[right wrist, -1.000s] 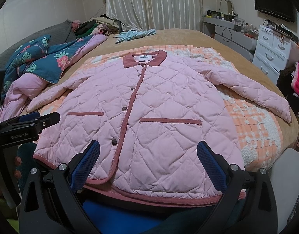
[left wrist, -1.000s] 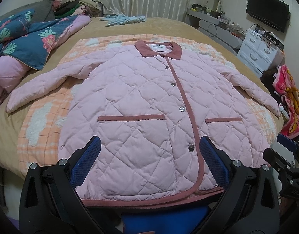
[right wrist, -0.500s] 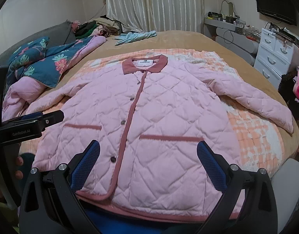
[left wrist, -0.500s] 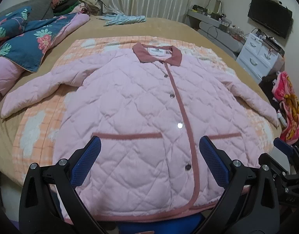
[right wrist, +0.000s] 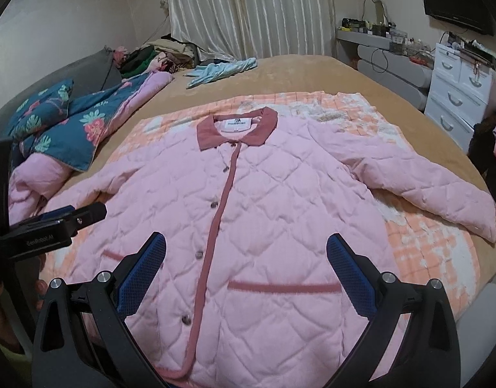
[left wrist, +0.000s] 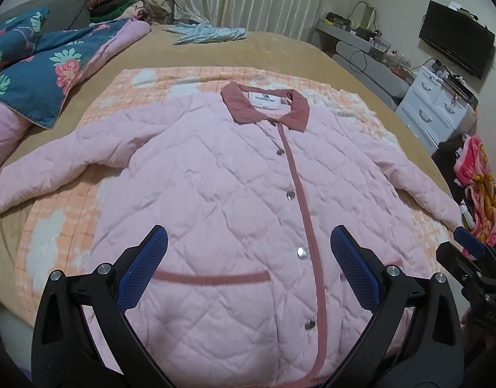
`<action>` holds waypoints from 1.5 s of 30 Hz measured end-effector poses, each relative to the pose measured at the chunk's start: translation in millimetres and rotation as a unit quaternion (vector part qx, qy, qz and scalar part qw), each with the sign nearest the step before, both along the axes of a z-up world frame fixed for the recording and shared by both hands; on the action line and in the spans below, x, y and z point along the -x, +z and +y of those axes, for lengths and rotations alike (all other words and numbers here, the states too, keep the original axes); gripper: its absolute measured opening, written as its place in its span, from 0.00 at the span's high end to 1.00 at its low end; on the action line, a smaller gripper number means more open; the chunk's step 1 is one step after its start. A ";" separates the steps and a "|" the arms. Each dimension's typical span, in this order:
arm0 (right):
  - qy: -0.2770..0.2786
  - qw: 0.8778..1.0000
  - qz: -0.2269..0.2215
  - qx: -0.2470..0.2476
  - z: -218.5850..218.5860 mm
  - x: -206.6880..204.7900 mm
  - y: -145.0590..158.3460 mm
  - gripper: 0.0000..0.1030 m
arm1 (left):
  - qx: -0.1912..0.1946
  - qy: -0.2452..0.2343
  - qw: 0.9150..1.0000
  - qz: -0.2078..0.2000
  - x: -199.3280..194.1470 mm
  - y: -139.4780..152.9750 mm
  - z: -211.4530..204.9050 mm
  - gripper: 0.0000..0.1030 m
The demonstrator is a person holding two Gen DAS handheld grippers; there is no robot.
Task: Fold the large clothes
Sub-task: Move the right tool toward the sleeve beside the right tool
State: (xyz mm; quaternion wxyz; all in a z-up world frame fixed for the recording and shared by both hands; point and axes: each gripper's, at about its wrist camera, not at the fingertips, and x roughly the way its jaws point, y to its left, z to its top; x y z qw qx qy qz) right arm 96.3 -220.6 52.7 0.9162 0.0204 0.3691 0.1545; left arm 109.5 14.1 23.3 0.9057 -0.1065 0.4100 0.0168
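Where the wide bed with its tan cover (left wrist: 280, 48) fills the room, an orange-and-white checked blanket (left wrist: 53, 236) lies across it, and the pink quilted jacket with a dusty-rose collar and trim (left wrist: 222, 187) is spread flat on that blanket, buttoned, front up, both sleeves out to the sides. A blue floral quilt (right wrist: 70, 126) is bunched at the bed's left edge. The left gripper (left wrist: 248, 258) and right gripper (right wrist: 246, 266) each hover above the jacket's lower half, blue-padded fingers spread wide, holding nothing.

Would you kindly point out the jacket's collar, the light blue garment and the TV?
collar (left wrist: 299, 114): left wrist view, its right flap.
light blue garment (right wrist: 222, 70): right wrist view, its middle.
TV (left wrist: 456, 38): left wrist view, screen centre.
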 end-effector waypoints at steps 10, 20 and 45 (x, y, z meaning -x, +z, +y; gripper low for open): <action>-0.031 0.999 -0.008 -0.010 -16.8 -47.3 10.3 0.04 | 0.009 -0.017 1.000 0.006 -48.4 8.3 -7.4 0.08; -0.104 0.994 0.001 -0.018 -67.6 -89.2 0.7 0.04 | 0.012 -0.029 0.999 0.018 -94.7 2.1 -21.8 0.08; -0.381 0.919 0.074 -0.073 -276.5 -142.5 -93.4 0.04 | 0.024 -0.054 0.997 0.059 -202.8 -49.9 -58.9 0.08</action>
